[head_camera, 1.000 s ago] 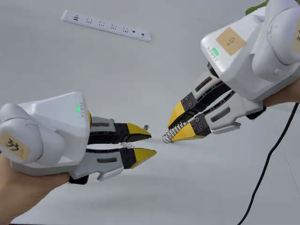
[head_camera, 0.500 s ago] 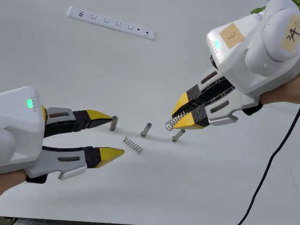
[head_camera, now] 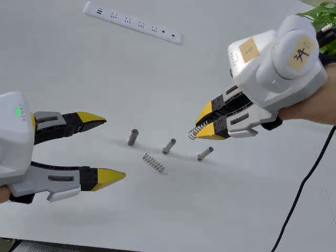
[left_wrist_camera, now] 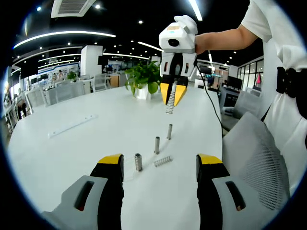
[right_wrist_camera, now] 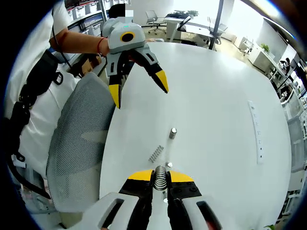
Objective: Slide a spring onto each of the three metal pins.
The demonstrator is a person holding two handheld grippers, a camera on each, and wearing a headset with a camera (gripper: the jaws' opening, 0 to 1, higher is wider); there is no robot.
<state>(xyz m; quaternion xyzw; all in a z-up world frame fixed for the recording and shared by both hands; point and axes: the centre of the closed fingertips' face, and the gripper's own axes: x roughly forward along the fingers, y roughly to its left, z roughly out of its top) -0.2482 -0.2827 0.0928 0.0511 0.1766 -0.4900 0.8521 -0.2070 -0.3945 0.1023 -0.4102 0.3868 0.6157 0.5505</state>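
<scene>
Steel coil spring (head_camera: 193, 133) pinched in right gripper (head_camera: 201, 128); left gripper (head_camera: 115, 148) gapes wide, empty.

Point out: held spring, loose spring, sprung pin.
Held spring (head_camera: 193, 134): head view, its free end.
Loose spring (head_camera: 153, 163): head view, middle coils.
Sprung pin (head_camera: 132, 137): head view, coils on its shaft.

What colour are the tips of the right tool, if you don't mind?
The right tool has yellow tips; the head view shows them best.
</scene>
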